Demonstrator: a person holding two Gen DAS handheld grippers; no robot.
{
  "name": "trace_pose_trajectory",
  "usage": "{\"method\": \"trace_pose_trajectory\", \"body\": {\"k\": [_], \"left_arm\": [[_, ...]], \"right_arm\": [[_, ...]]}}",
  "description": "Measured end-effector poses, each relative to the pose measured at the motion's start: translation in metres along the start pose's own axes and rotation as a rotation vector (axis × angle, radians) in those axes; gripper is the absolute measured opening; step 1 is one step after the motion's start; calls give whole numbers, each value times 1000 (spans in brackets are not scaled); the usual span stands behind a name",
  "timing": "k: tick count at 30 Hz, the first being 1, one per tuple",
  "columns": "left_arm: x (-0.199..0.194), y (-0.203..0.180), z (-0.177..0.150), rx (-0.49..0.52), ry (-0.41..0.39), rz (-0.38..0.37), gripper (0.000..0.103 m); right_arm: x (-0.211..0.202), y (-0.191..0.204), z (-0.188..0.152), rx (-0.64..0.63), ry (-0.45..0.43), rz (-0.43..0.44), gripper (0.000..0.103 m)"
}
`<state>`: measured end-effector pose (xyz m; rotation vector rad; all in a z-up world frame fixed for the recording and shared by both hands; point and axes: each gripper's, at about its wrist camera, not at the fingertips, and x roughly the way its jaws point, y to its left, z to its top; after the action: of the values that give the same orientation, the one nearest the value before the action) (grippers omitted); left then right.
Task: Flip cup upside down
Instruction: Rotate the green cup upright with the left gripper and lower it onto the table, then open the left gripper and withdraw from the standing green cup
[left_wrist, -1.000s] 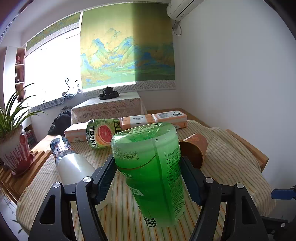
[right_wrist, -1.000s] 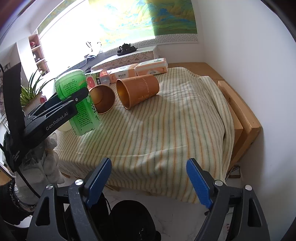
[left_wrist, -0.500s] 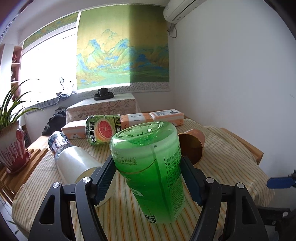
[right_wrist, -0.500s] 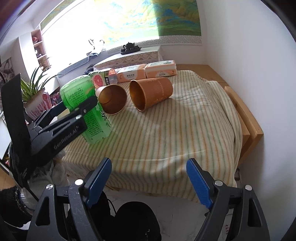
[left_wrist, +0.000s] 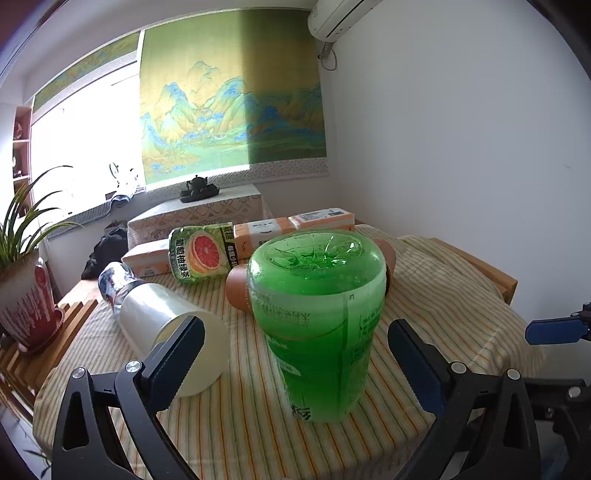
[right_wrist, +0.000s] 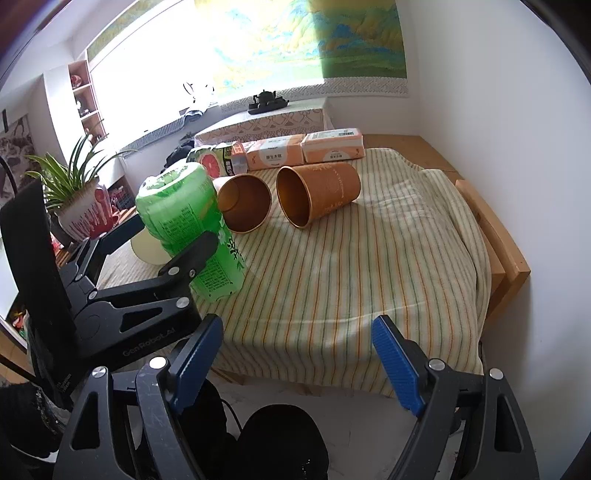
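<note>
Green translucent plastic cup (left_wrist: 317, 317) stands inverted on the striped tablecloth (right_wrist: 369, 266) between the left gripper's (left_wrist: 295, 350) spread, released jaws, and could topple onto the soft cloth if either finger clips it while withdrawing.

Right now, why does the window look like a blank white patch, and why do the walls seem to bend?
Left wrist view: daylight overexposes the window, washing out all detail; the fisheye lens curves the walls near the picture's edges. Right wrist view: the same glare bleaches the window and the left of the wall painting, and the bed edge bows.
</note>
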<state>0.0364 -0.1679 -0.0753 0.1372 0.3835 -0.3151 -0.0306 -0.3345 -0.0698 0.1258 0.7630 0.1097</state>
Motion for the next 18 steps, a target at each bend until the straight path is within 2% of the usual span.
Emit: {"method": "trace_pose_trajectory", "body": {"k": [7, 12, 18], "left_arm": [[-19, 5, 2, -12, 13, -11, 102], [-47, 13, 2, -37, 23, -18, 102], [-92, 41, 6, -97, 39, 14, 102]], "right_arm": [[-15, -1, -2, 21, -38, -13, 80], [-29, 7, -5, 15, -81, -37, 80], [-49, 27, -9, -8, -151, -57, 82]]}}
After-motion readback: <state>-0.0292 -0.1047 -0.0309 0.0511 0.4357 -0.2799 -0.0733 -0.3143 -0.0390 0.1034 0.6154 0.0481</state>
